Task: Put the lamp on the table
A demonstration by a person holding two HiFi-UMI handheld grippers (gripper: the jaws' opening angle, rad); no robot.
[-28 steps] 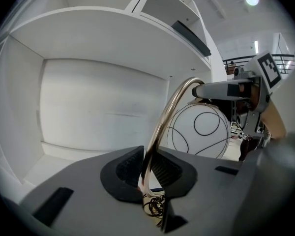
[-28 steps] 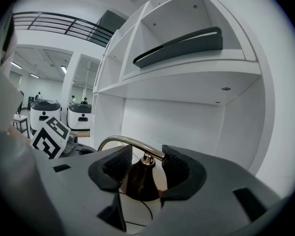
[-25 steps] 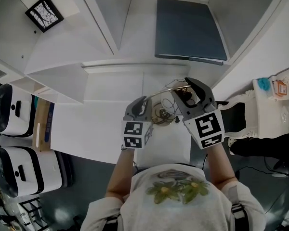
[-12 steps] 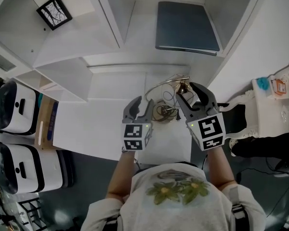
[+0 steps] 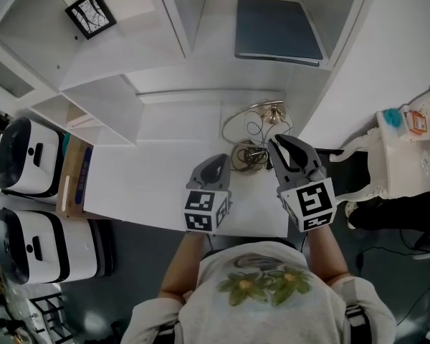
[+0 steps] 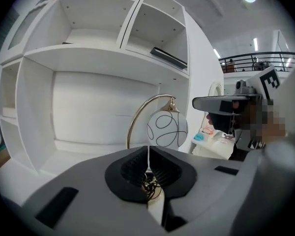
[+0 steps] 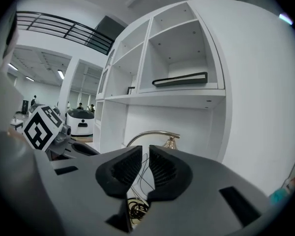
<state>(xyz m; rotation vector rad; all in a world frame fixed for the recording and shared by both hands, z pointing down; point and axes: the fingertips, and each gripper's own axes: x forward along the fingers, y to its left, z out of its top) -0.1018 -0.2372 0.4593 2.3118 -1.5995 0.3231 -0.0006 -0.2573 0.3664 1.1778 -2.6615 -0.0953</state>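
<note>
Lamp (image 6: 167,128) stands on table (image 5: 150,185) as asked. Short of the lamp, left claw (image 5: 215,162) has just closed together and right claw (image 5: 284,146) has just narrowed to a slit, both empty.

My head camera looks steeply down from above on the white surface (image 5: 150,185) and the shelf (image 5: 201,63). The cameras on the left tool (image 5: 213,160) and the right tool (image 5: 283,143) sit low, close behind the jaws, and face the shelf. All three views share the lamp (image 5: 261,126).
</note>
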